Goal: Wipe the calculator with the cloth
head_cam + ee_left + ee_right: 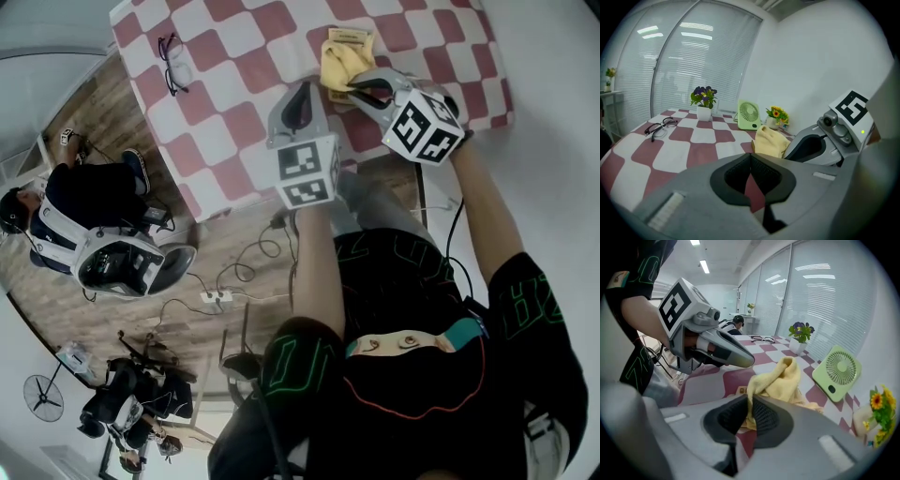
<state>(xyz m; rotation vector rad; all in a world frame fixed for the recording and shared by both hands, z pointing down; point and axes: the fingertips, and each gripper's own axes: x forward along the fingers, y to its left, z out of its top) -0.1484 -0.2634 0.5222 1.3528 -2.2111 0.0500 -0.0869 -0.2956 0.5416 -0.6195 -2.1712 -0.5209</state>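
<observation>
Between right gripper (pixel 749 415) jaws, cloth (pixel 782 380) (yellow, edge pinched)

Nothing here I can actually read. The cubes on my left gripper (pixel 302 91) and right gripper (pixel 361 89) carry only black-and-white square markers (pixel 307 175), no letters. Just past the cloth (pixel 339 66) pinched in my right gripper's jaws, a tan card (pixel 349 37) bears print, too small to make out.
</observation>
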